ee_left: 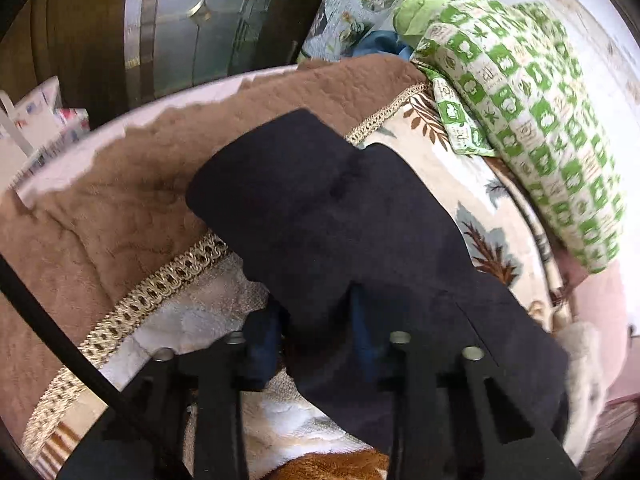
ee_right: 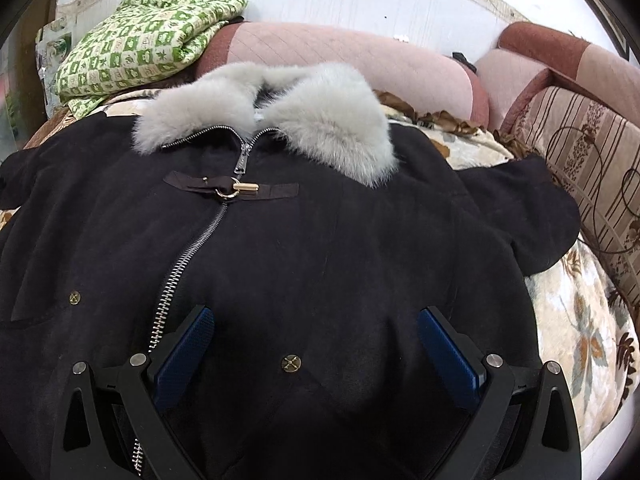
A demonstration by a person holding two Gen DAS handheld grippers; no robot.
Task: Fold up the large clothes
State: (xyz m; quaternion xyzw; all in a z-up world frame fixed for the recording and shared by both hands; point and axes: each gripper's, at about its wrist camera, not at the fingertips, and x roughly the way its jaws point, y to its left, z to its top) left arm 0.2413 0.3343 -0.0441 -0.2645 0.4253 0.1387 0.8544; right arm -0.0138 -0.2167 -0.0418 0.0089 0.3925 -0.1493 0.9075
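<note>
A black coat lies front up on a floral blanket, with a grey fur collar at the far end, a zipper and a toggle strap. My right gripper hovers open over the coat's front, its blue pads wide apart and nothing pinched between them. In the left wrist view one black sleeve stretches away over the blanket. My left gripper is shut on the near end of that sleeve, and the fabric bunches between the pads and hides most of them.
The brown blanket with gold braid trim covers the left edge. A green patterned cloth lies at the far side. Pink cushions and a striped cushion line the back and right. A mirrored cabinet stands beyond.
</note>
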